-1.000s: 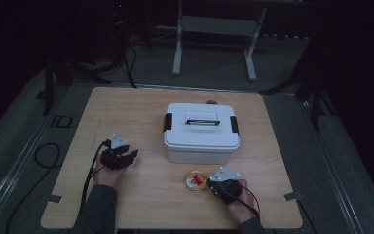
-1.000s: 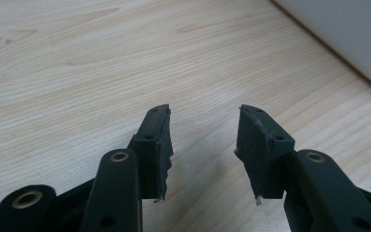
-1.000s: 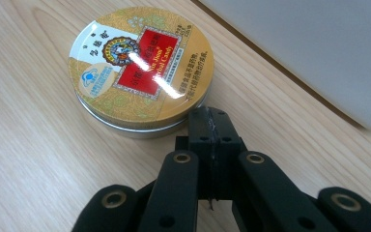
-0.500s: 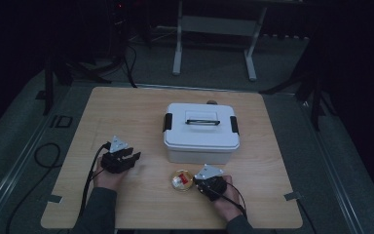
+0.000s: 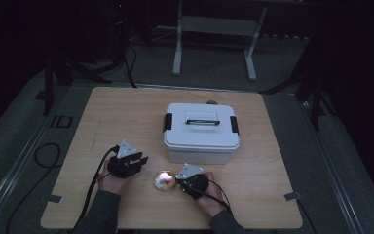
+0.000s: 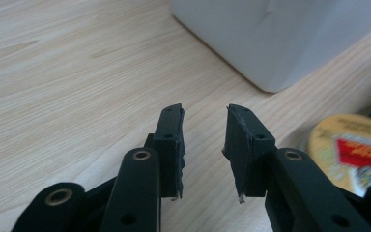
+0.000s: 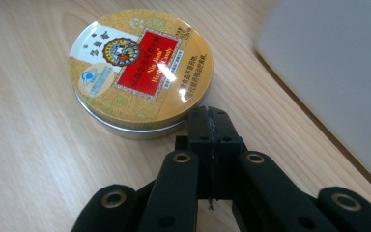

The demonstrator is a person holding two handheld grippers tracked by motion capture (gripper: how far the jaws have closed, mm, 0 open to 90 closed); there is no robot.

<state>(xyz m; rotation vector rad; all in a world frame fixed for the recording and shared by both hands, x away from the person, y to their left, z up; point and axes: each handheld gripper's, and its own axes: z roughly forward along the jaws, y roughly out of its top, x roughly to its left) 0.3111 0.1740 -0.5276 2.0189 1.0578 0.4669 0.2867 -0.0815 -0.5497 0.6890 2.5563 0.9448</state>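
A pale wooden table [image 5: 126,112] stands in a dark room, and the biggest thing on it is a white storage box [image 5: 201,132] with a lid, a top handle and black side clasps, still shut. In front of it, near the person's edge, lies the round tin [image 7: 140,70], flat on the wood between the two grippers.

The right gripper [image 7: 211,126] has its jaws pressed fully together, holding nothing; their closed tips sit right at the tin's near rim, touching it or nearly so. It looks to me like a nudging step, the tin being slid across the table toward the other hand.

The left gripper [image 6: 204,140] has just been closing its jaws; a narrow gap is left between them, with only bare wood behind. The tin shows off to one side of them, apart.

As I judge it, the next move calls for one gripper to take the tin by its thin edge, which needs jaws opened wider than the tin and lowered close to the table.

The tin is shallow, silver-walled, with a glossy gold lid bearing a red label, a white patch and a small round emblem; the print is too fine to read.
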